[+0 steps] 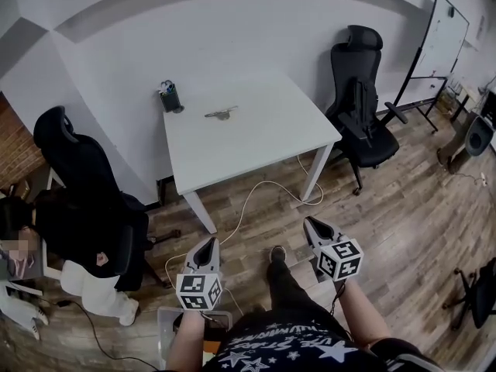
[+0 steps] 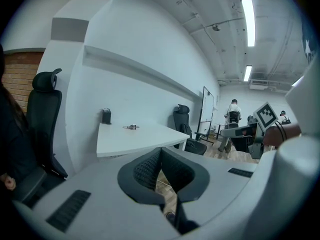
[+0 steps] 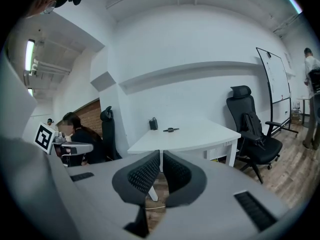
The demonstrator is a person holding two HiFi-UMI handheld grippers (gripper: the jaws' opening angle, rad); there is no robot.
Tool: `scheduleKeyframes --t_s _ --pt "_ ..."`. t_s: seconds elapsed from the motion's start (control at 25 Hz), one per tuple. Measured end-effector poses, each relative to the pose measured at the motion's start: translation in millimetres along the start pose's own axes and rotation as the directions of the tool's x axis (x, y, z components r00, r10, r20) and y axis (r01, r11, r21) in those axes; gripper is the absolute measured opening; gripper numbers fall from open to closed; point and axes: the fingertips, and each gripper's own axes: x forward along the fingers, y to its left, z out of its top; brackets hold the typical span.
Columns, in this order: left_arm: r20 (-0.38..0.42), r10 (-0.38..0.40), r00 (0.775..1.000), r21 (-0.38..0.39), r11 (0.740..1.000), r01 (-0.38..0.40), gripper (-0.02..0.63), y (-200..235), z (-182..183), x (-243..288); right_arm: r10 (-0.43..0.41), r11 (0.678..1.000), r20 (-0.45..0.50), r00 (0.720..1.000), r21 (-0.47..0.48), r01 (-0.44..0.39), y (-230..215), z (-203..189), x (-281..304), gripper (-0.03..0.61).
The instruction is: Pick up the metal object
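Note:
A small metal object [image 1: 221, 114] lies near the far edge of the white table [image 1: 256, 142]; it also shows as a thin dark shape [image 2: 131, 127] in the left gripper view and as the metal object [image 3: 171, 129] in the right gripper view. My left gripper [image 1: 208, 248] and right gripper [image 1: 314, 229] are held low over the wooden floor, well short of the table. Both have their jaws together with nothing between them; the left gripper [image 2: 160, 156] and right gripper [image 3: 161, 159] point toward the table.
A dark pen holder [image 1: 170, 98] stands at the table's far left corner. Black office chairs stand left [image 1: 74, 161] and right [image 1: 360, 91] of the table. A seated person [image 1: 70, 242] is at the left. A white cable [image 1: 256, 200] runs on the floor. A whiteboard [image 1: 442, 37] stands at back right.

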Motion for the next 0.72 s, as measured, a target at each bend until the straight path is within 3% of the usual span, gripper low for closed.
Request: scheduleKeyframes --t_s 0.36,0.72 --pt "-0.020 0.041 0.999 0.006 0.999 -0.040 0.020 41 30 97 0.084 0.995 -0.005 0.996 -0.057 -0.084 -35 46 121 0.051" --pt "-0.028 0.064 0.998 0.028 0.998 -0.064 0.020 57 78 218 0.117 0.993 -0.023 0.993 -0.031 -0.118 -116 94 220 0.051"
